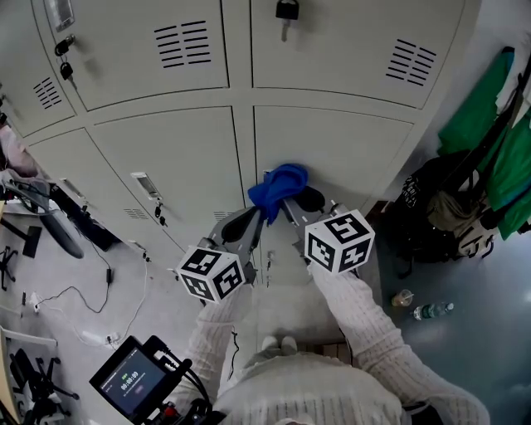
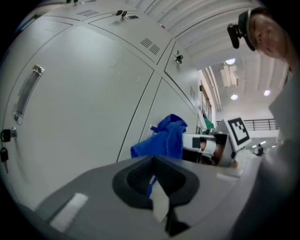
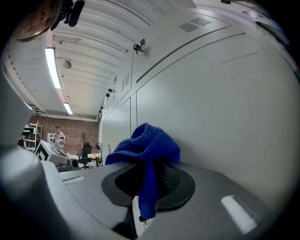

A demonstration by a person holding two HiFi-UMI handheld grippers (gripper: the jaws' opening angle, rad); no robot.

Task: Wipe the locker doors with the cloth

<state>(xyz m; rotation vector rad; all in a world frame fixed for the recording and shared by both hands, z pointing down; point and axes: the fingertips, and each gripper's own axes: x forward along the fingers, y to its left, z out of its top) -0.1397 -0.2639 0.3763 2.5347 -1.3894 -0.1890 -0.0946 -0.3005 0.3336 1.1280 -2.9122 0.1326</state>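
Observation:
A blue cloth [image 1: 278, 188] is bunched against the grey locker doors [image 1: 332, 153], at the seam between two lower doors. My right gripper [image 1: 292, 202] is shut on the cloth [image 3: 146, 143], which drapes over its jaws and hangs down between them. My left gripper [image 1: 253, 217] sits just left of it, jaws closed, with a thin blue edge of cloth [image 2: 151, 183] pinched in the seam. In the left gripper view the cloth's bulk [image 2: 164, 138] rises past my left gripper [image 2: 153, 161], with the right gripper's marker cube [image 2: 236, 132] behind it.
A door handle [image 1: 146, 184] with keys is on the lower left door, and a padlock [image 1: 287, 10] hangs above. Green garments [image 1: 485, 108] and a black bag [image 1: 431, 199] crowd the right. Bottles [image 1: 431, 311] and cables [image 1: 83, 299] lie on the floor.

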